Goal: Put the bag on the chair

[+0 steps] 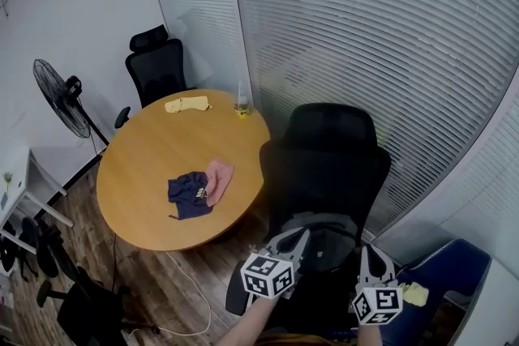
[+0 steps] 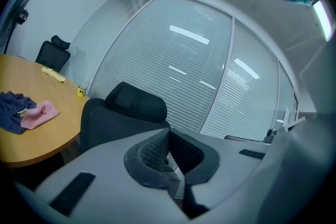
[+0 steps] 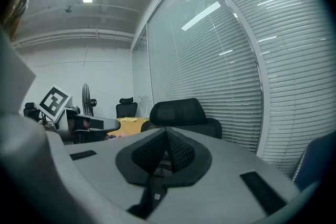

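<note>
**Two grippers closed and empty, no bag in hand**

Both the left gripper [image 1: 293, 237] and the right gripper [image 1: 362, 254] hang in front of the black chair [image 1: 324, 166], fingers pressed together on nothing. No bag can be picked out for certain. A grey shape [image 1: 328, 224] on the seat may be one, and a blue object [image 1: 454, 271] sits at the person's right, but neither can be identified.

The likely slip is a grab at the wrong thing, since a dark blue cloth [image 1: 189, 194] and a pink cloth [image 1: 219, 178] lie on the round counter [image 1: 154, 158] just beside the chair. An office chair of this kind may also turn under a load set near the seat's edge.

Only the head view takes in the seat, the cloths together and a standing fan [image 1: 61, 97]. Only the gripper views settle that the fingers meet, and the right gripper view alone catches the other gripper's marker cube [image 3: 54, 104].
</note>
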### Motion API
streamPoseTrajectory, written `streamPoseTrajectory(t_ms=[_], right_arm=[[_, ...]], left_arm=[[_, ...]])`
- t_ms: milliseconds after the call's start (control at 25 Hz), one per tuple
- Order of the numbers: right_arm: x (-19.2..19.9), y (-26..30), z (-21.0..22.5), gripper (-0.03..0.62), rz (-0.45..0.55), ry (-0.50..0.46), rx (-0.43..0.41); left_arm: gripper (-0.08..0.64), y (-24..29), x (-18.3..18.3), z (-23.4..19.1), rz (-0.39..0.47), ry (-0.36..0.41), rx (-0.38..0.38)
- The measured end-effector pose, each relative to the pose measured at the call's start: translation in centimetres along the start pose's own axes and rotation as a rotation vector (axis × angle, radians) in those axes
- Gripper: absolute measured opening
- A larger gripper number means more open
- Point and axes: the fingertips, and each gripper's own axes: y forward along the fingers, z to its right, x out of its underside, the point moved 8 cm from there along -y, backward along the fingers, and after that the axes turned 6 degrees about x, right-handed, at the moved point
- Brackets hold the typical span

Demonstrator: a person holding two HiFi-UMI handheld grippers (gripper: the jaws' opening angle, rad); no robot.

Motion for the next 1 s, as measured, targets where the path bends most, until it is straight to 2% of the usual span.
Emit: streamPoseTrajectory(t_ms=[200, 400, 680, 1000], right_arm=[[0.2, -0.1, 0.3, 0.012, -0.011, 0.001, 0.002], [0.1, -0.1, 0.3, 0.012, -0.013, 0.004, 0.001], [1.0, -0.2, 0.8, 0.012, -0.015, 0.014, -0.003], [1.4, -0.4, 1.0, 0.012, -0.035, 0.034, -0.003]], left_arm=[[0.023, 0.0, 0.1, 0.0, 0.001, -0.005, -0.004], [0.023, 0.0, -0.1, 0.1, 0.000, 0.036, -0.027], [0.023, -0.1, 0.4, -0.3, 0.016, -0.018, -0.029], [0.023, -0.1, 1.0, -0.4, 0.006, -0.035, -0.035]])
